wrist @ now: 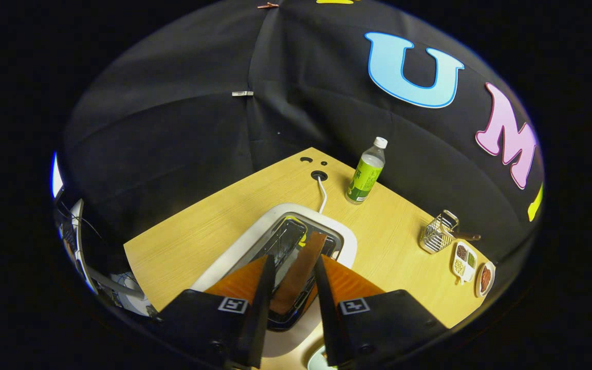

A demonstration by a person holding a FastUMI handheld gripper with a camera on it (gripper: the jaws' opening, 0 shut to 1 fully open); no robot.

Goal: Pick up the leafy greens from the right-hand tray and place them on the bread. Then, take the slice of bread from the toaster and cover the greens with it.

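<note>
A white toaster (234, 252) stands on the wooden table (198, 231), right under me. A brown slice of bread (301, 272) sticks up out of its slot, leaning to the right. My gripper (296, 259) hangs over the slot with one finger on each side of the slice. The right finger lies against the bread. A narrow gap shows between the left fingertip and the bread, so the fingers stand a little wider than the slice. The slice's lower end still sits in the slot.
The toaster's white cable (321, 195) runs to a hole at the table's far corner. A green bottle (365, 172) stands beyond the toaster. A wire basket (437, 234), a divided dish (463, 262) and a small dish (485, 277) sit at the right edge.
</note>
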